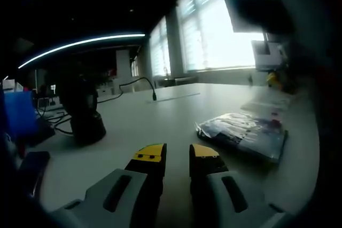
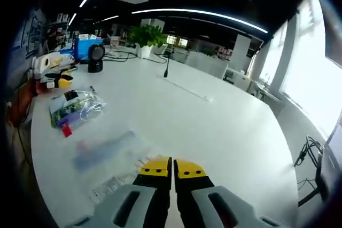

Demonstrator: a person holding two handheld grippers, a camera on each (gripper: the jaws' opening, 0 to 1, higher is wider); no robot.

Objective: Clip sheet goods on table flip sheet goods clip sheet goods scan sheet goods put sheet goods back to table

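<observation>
A flat blue and white packet of sheet goods (image 1: 246,134) lies on the white table (image 1: 160,121), ahead and to the right of my left gripper (image 1: 178,153). Its yellow-tipped jaws stand a little open with nothing between them. My right gripper (image 2: 172,168) hovers over the table (image 2: 214,126) with its jaws shut and nothing visible between them. Just left of it lie a blurred bluish packet (image 2: 107,150) and a clear packet (image 2: 115,185). Farther left lies a colourful packet (image 2: 75,108). The left gripper (image 2: 53,73) shows at the table's far left edge.
A black scanner on a stand (image 1: 85,116) sits to the left, with a blue box (image 1: 18,113) and cables beside it. A gooseneck microphone (image 2: 166,62) stands mid-table. More packets (image 1: 267,105) lie below a monitor (image 1: 256,14). A plant (image 2: 147,36) stands at the far end.
</observation>
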